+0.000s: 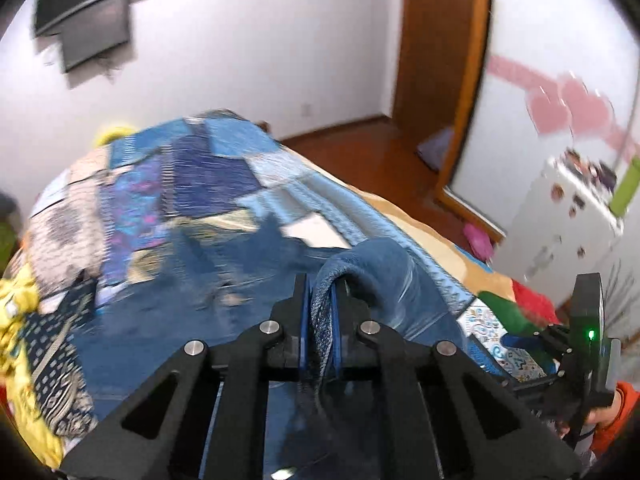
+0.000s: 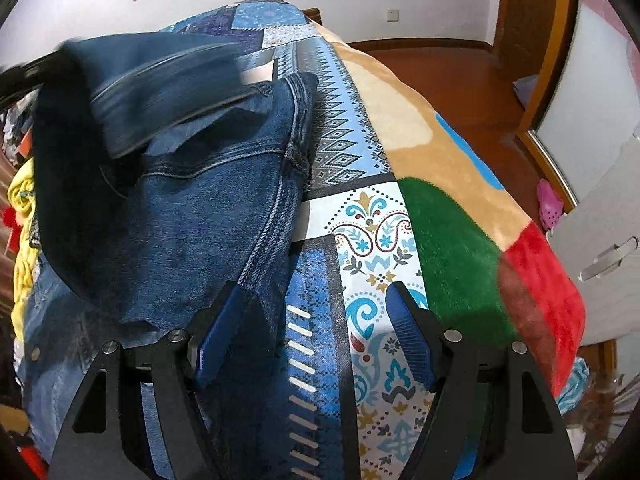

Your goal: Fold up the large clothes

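White walls and a wooden floor point(image 2: 460, 80) frame the bed, whose patchwork bedspread point(image 2: 376, 240) runs away from you under both tools, with a beige, green and red blanket point(image 2: 452, 248) draped over its right edge. Your left gripper point(image 1: 320, 300) is pressed together on a fold of the blue jeans point(image 2: 192, 216), pinching the denim between its blue pads point(image 1: 335, 320). Your right gripper point(image 2: 316, 300) is spread wide and holds nothing, hovering near the bedspread just right of the jeans' seam edge. The jeans lie on the left half of the bed, with one part lifted and blurred at the far left. Open bedspread lies to the right of the denim, up to the blanket. Yellow clothes point(image 2: 24, 216) crowd the left edge. No readable writing or label shows anywhere.
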